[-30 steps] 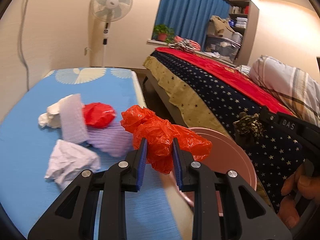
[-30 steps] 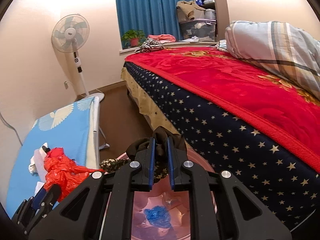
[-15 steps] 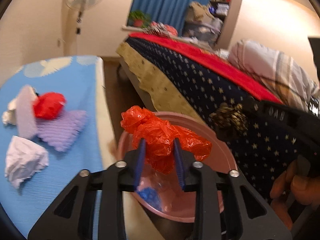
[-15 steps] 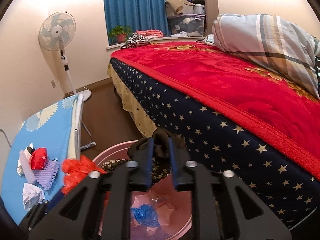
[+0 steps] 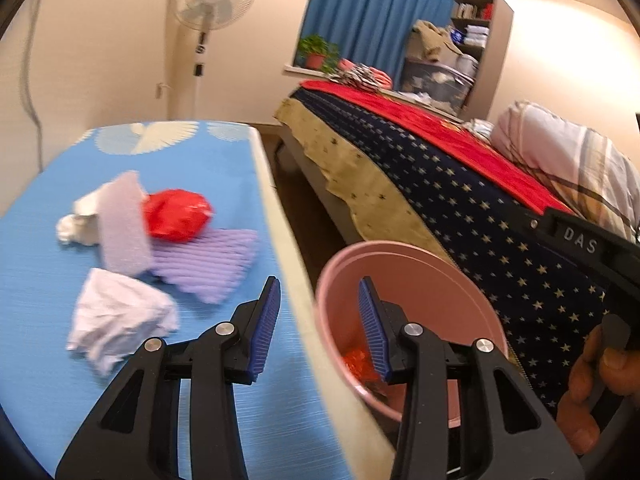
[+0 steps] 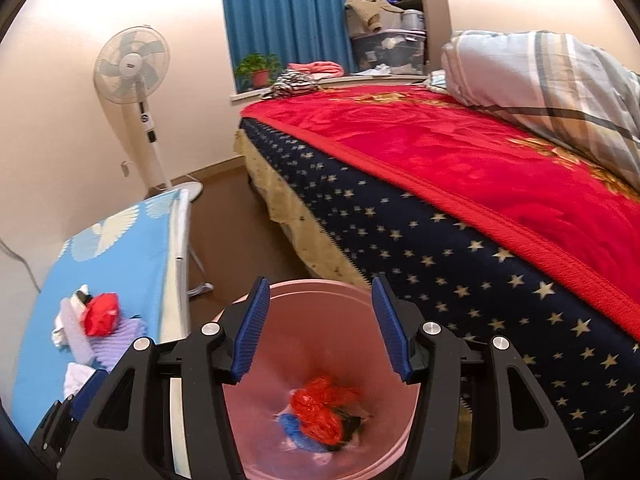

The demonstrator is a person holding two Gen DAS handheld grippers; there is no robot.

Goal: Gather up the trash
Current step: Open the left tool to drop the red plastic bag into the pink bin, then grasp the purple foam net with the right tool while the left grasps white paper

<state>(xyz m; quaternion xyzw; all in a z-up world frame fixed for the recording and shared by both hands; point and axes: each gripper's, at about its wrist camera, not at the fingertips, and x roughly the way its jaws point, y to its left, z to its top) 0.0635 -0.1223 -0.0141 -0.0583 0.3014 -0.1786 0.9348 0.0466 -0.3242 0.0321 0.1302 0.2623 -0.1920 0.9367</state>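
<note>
Pink bin (image 6: 320,300) already holds the orange bag (image 6: 320,412), and with both the left hand-held gripper (image 5: 318,320) and right hand-held gripper (image 6: 318,328) opening, nothing between them, best reach low, probably, for the white paper wad (image 5: 120,320) on the blue worktop (image 5: 40,280)

Looking like a home bedroom: bed (image 6: 460,168) with red blanket filling the right, pillow (image 6: 552,80) upper right, fan (image 6: 132,66) standing upper left, curtain (image 6: 296,16) hanging top centre, plant (image 6: 258,70) below it.
</note>
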